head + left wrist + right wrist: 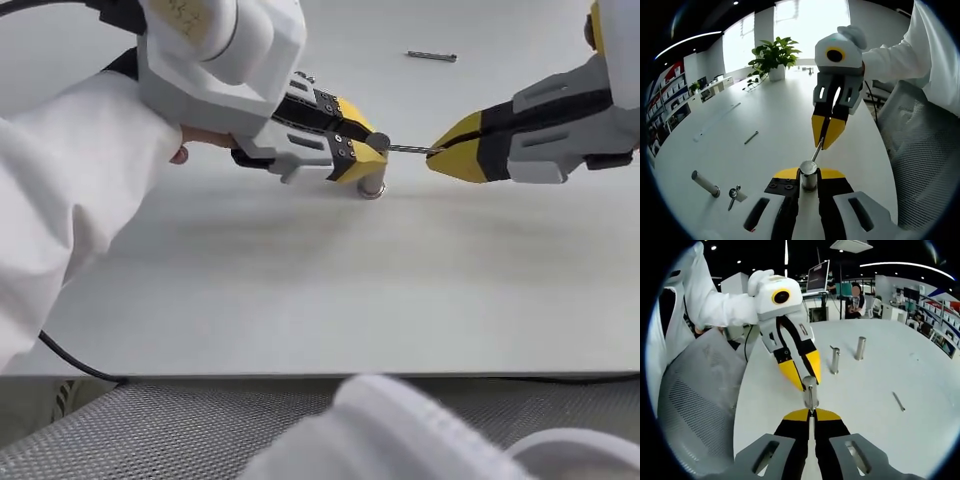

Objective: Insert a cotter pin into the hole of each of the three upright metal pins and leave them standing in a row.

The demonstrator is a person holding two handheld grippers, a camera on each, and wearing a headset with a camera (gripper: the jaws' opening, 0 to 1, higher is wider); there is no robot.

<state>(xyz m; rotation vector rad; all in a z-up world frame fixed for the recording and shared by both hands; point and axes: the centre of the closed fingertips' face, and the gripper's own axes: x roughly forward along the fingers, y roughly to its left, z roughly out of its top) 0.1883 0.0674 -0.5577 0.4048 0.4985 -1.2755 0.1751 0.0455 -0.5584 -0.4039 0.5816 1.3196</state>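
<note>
My left gripper [365,155] is shut on an upright metal pin [373,184] that stands on the white table [300,280]. In the left gripper view the pin [809,175] sits between my own jaws. My right gripper [437,152] comes in from the right, shut on a thin cotter pin [408,149]. The cotter pin's free end touches the top of the metal pin. In the right gripper view the metal pin [810,389] stands just past my yellow tips, with the left gripper [807,375] behind it. Two other metal pins [835,360] [860,347] stand upright farther back.
A loose thin rod [431,56] lies on the far table, also seen as the rod [751,137] and the rod [898,401]. Another metal cylinder [705,183] and a small pin [733,194] show at lower left. A mesh chair [150,430] sits at the near table edge.
</note>
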